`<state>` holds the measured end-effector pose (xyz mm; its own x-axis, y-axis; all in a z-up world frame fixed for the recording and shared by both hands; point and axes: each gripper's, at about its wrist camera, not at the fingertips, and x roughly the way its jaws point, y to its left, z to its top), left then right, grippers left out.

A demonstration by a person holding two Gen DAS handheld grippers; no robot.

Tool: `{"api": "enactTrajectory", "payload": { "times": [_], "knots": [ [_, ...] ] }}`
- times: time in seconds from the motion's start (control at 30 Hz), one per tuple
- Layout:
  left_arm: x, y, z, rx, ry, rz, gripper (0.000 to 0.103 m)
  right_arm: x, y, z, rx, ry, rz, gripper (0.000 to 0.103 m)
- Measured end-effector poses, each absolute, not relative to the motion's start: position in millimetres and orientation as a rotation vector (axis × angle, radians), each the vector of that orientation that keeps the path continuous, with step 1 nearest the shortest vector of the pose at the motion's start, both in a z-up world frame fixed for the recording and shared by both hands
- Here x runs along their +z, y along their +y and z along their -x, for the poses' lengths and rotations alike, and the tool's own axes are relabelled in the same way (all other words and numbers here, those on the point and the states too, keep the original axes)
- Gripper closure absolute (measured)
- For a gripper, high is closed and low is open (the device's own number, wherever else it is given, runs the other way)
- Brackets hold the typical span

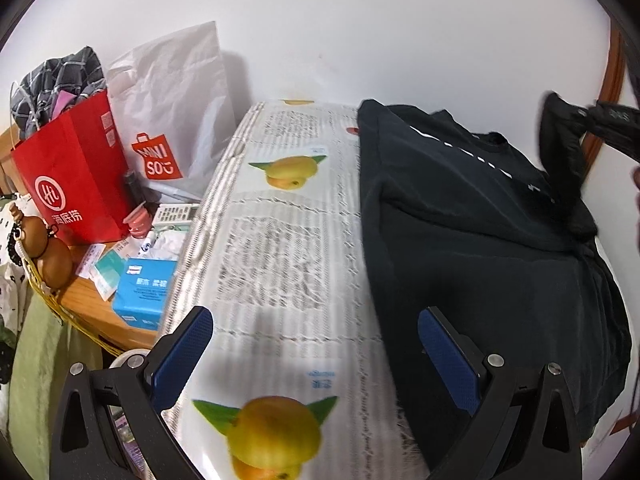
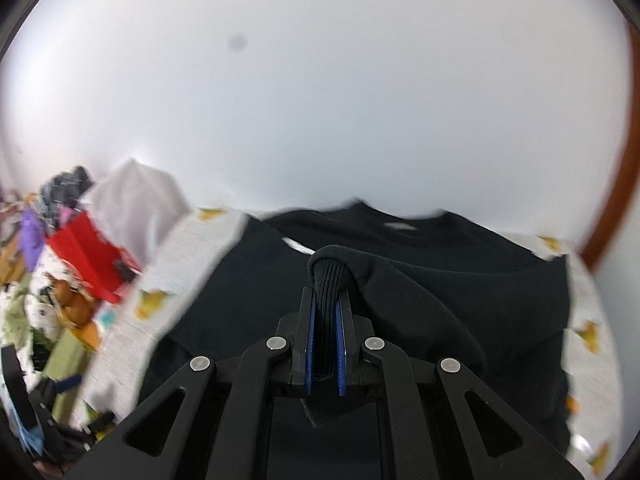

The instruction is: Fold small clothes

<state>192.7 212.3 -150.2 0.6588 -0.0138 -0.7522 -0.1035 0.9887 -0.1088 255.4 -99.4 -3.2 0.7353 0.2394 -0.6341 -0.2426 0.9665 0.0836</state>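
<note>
A black sweatshirt (image 1: 480, 240) with white lettering lies on a table covered in newspaper-print cloth with fruit pictures (image 1: 280, 240). My left gripper (image 1: 316, 328) is open and empty, low over the cloth just left of the sweatshirt's edge. My right gripper (image 2: 325, 300) is shut on the ribbed cuff of the black sleeve (image 2: 330, 276) and holds it up over the sweatshirt's body (image 2: 440, 300). In the left wrist view the lifted sleeve (image 1: 564, 160) hangs from the right gripper (image 1: 586, 114) at the far right.
A red paper bag (image 1: 76, 184) with checked cloth in it and a white Miniso bag (image 1: 168, 120) stand left of the table. A blue box (image 1: 144, 296), small bottles and papers lie on a wooden shelf (image 1: 100, 312). A white wall is behind.
</note>
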Motion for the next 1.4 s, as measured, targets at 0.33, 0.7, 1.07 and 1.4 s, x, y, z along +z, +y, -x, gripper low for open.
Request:
{"api": "enactTrajectory", "payload": {
  "times": [0.33,0.7,1.07,1.4],
  "knots": [
    [-141,214,-219,0.028,0.842,0.219,0.000,-20,-93,-276,0.348,0.699,-0.017,0.073],
    [-123,136,-280,-0.099,0.815,0.185,0.001,-65,-252,-216,0.009,0.770,0.121,0.069],
    [-144,45,-337,-0.118,0.845,0.013,0.007,-124,-328,-209,-0.098,0.853,0.063,0.069],
    [-174,15,-364,0.007,0.860,-0.188,0.046,-145,-348,-208,-0.120,0.895,0.023,0.069]
  ]
}}
